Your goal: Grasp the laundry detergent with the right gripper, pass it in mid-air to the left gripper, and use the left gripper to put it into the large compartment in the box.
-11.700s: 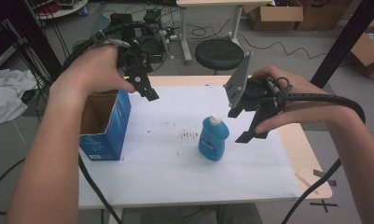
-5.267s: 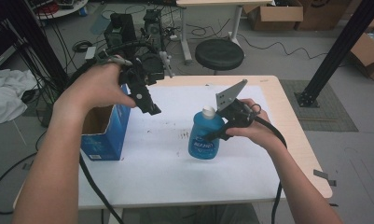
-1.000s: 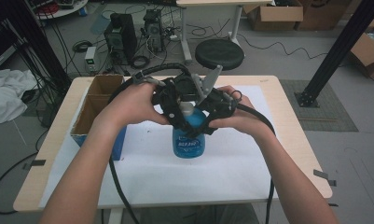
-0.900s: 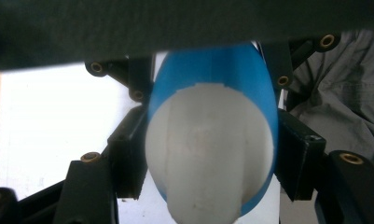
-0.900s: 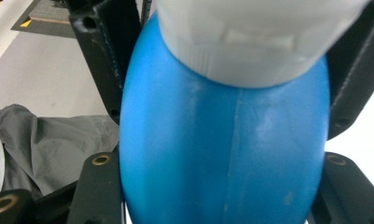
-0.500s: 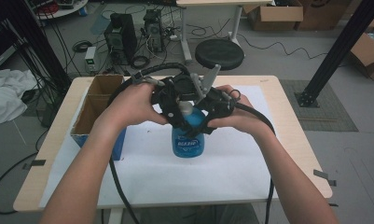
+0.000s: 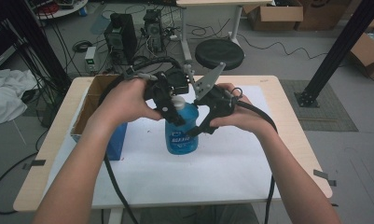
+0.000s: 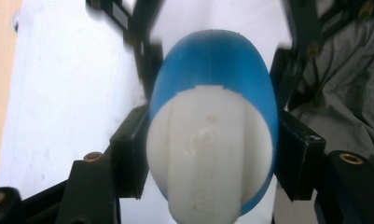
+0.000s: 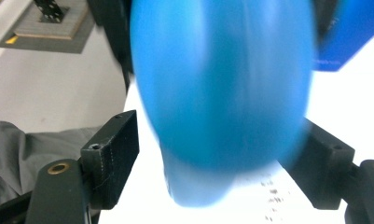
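- My right gripper (image 7: 199, 129) has just been opening its jaws: in the right gripper view the blue bottle (image 9: 222, 93) sits between them, with a gap showing at the left pad.
- Earlier that bottle stood alone in the middle of the white sheet; now it is further left, near the blue box (image 7: 115, 142).
- My left gripper (image 7: 171, 112), once raised over the box, now clamps the white cap (image 8: 208, 154).
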